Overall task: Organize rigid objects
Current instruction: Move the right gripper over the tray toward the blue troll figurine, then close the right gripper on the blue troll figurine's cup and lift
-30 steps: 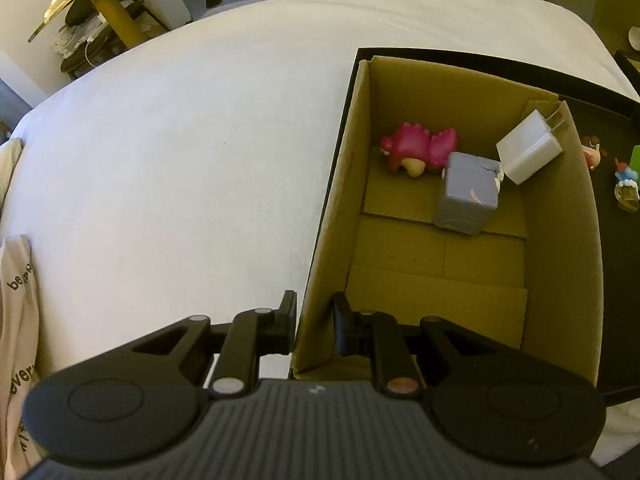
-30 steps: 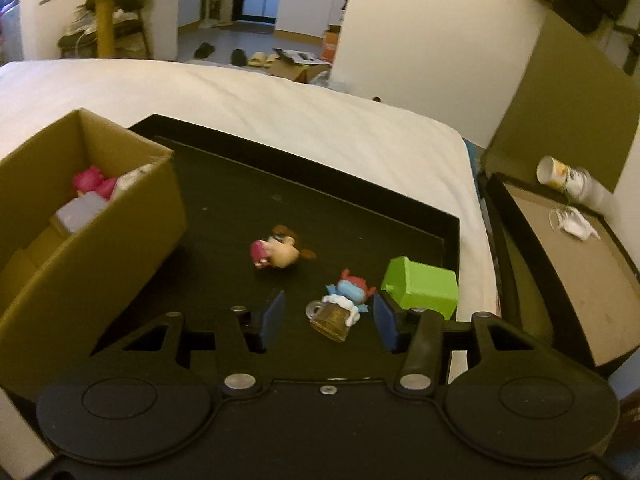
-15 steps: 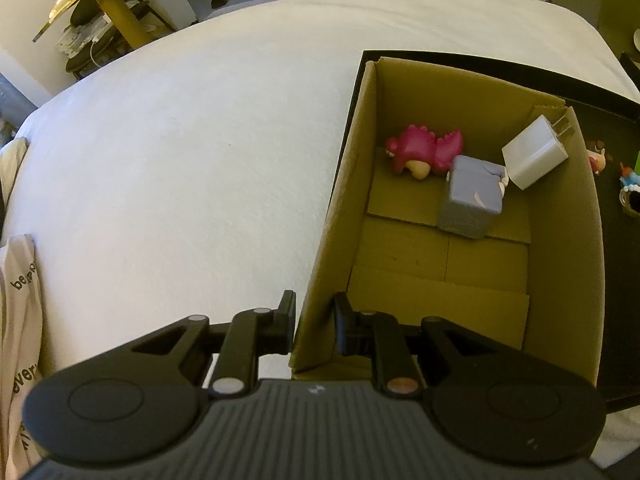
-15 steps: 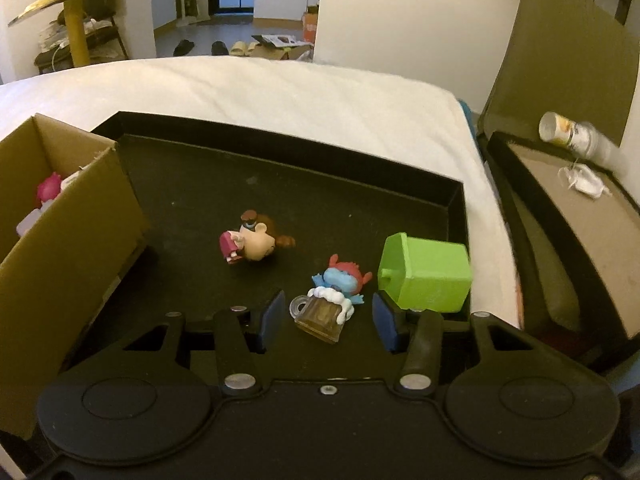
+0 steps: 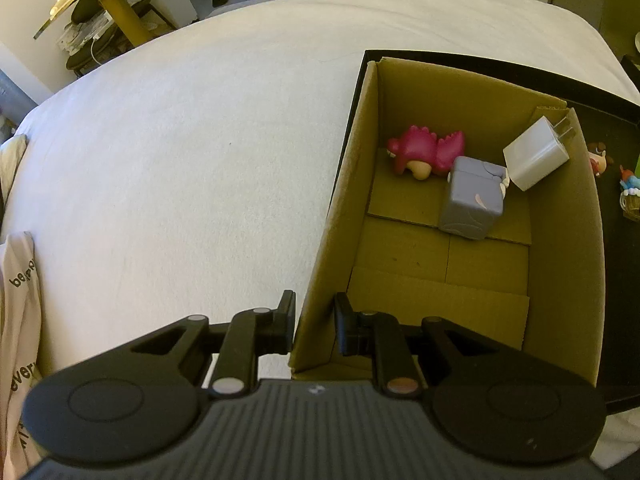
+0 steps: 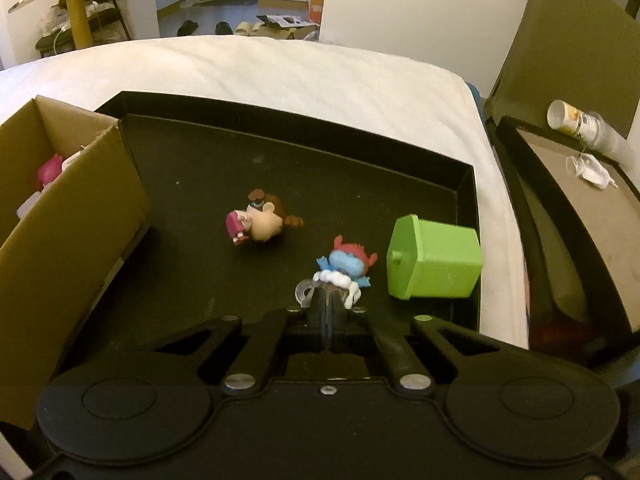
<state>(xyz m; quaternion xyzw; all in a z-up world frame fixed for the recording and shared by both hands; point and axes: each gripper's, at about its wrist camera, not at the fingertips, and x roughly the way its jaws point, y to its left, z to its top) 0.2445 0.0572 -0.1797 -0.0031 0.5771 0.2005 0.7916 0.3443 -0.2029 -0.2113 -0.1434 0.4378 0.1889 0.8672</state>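
Left gripper (image 5: 314,322) clamps the cardboard box (image 5: 320,256) wall. Right gripper (image 6: 326,310) jaws together, tips against the blue figurine (image 6: 346,266); whether it is held is unclear.

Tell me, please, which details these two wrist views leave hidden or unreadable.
- Right wrist view: the right gripper, shut, hides the mug end of the blue figurine with a clear mug; whether it is pinched cannot be told.
- Right wrist view: the brown cardboard box wall hides most of its contents.
- Left wrist view: the frame edge cuts off the grey printed fabric.
- Left wrist view: the left gripper hides the box's near corner.
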